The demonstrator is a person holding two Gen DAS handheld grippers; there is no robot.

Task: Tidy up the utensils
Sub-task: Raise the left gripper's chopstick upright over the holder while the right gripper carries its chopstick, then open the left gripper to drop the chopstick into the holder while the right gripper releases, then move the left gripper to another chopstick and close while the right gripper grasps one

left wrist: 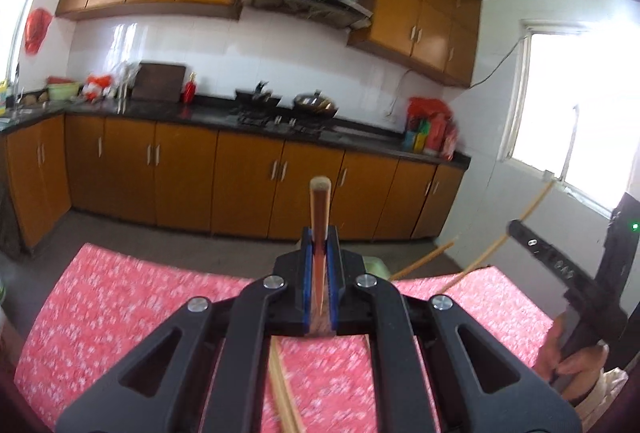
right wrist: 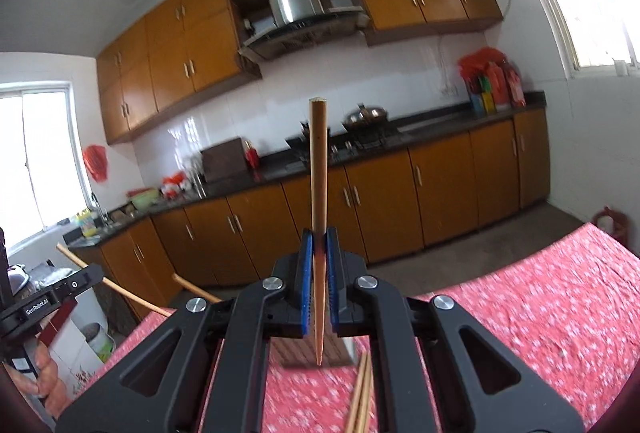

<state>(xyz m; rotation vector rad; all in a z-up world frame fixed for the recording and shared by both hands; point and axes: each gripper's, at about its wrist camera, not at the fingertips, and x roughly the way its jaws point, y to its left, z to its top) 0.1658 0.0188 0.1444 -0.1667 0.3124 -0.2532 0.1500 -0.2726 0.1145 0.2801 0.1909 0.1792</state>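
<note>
left gripper (left wrist: 319, 233) is clamped on a chopstick (left wrist: 319, 201) running forward past its fingers; right gripper (right wrist: 319, 233) pinches another chopstick (right wrist: 318, 169) likewise. loose chopsticks (right wrist: 362, 393) lie below the fingers. keep both grips firm and sticks level while carrying.

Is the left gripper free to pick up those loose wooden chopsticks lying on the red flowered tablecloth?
Probably not yet: the left gripper is already shut on a wooden chopstick, above the loose wooden chopsticks on the red flowered tablecloth.
</note>
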